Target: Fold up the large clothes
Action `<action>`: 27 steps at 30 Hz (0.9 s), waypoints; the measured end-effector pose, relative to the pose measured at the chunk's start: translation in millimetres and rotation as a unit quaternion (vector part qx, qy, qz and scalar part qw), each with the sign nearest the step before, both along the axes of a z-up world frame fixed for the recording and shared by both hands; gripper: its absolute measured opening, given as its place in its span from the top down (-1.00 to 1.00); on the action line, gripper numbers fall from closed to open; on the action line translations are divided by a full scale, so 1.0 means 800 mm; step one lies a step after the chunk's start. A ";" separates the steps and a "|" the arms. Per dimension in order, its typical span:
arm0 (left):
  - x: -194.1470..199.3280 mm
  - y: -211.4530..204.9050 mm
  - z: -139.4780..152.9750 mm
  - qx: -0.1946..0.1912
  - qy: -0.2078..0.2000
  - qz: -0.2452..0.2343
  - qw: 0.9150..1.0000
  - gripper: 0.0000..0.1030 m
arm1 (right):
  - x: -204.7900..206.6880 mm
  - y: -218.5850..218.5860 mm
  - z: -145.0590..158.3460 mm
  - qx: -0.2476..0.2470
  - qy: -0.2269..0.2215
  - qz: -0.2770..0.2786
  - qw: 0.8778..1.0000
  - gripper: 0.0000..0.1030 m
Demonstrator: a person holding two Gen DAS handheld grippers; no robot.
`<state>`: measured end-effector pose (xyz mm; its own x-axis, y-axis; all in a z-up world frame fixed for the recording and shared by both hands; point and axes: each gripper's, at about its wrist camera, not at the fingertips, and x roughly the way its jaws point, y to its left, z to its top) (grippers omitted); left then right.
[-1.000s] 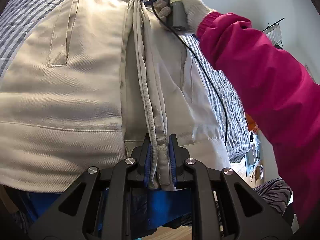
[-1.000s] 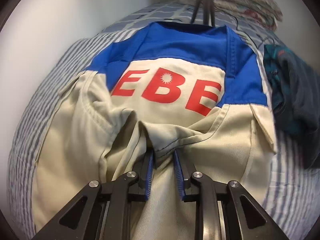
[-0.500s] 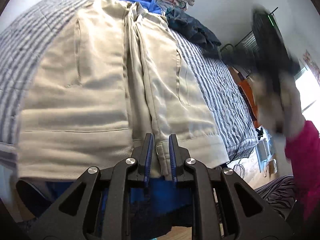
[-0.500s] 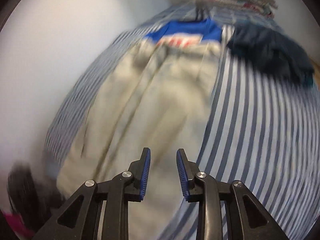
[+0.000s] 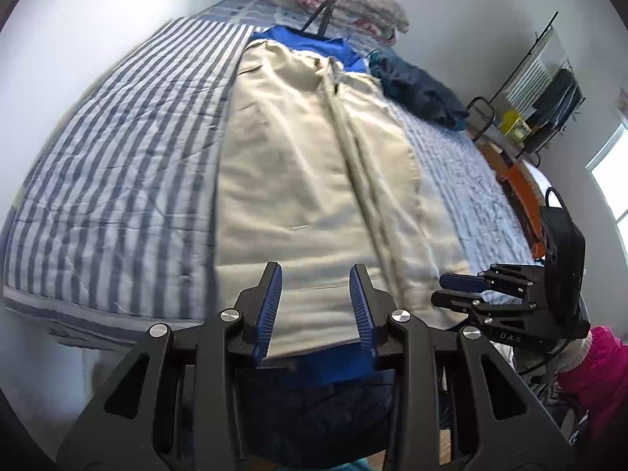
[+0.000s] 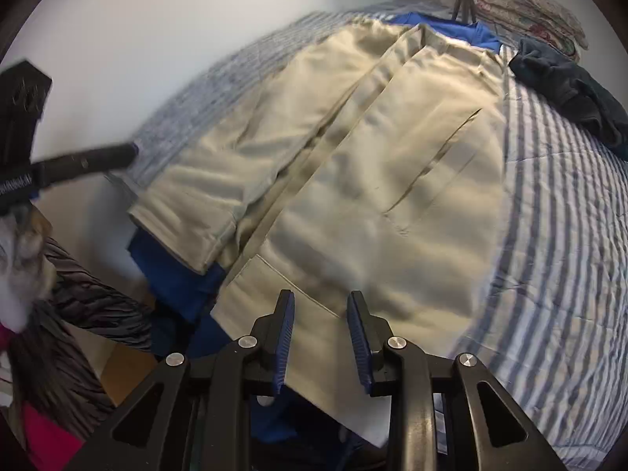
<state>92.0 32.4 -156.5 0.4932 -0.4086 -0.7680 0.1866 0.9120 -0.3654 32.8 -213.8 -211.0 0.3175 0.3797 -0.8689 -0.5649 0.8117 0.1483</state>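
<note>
A large beige and blue jacket lies spread lengthwise on a striped bed, front panels closed, hem toward me. It also shows in the right wrist view. My left gripper is open and empty just above the hem's left half. My right gripper is open and empty over the hem's right half; it also shows at the right of the left wrist view. The blue lower edge of the jacket hangs over the bed's front edge.
A dark blue garment lies bunched at the bed's far right. Patterned bedding and a black tripod stand at the head. A rack and an orange piece of furniture stand right of the bed. A white wall runs along the left.
My left gripper let go of the jacket's front edge, opened and drew back from the hem. My right gripper left the collar end and swung back to the hem's right side.
</note>
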 end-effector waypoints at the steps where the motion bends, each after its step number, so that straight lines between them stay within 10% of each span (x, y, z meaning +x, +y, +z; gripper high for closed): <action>1: 0.003 0.001 -0.006 0.006 0.005 0.003 1.000 0.32 | 0.001 0.004 -0.003 -0.003 -0.003 0.002 1.000 0.42; 9: 0.016 -0.015 -0.078 0.044 0.044 -0.030 0.998 0.31 | 0.007 -0.031 0.026 0.083 0.026 -0.032 0.996 0.42; 13: 0.017 -0.011 -0.069 0.044 0.058 -0.042 0.996 0.23 | -0.004 -0.075 0.043 0.081 0.002 -0.083 0.993 -0.03; 17: 0.027 0.027 -0.050 0.019 0.058 -0.002 0.998 -0.50 | 0.008 -0.137 0.027 0.110 0.048 -0.141 0.983 -0.13; 27: 0.056 0.035 -0.094 -0.093 0.158 -0.032 0.982 -0.26 | 0.027 -0.151 -0.048 0.277 0.190 -0.120 0.934 0.11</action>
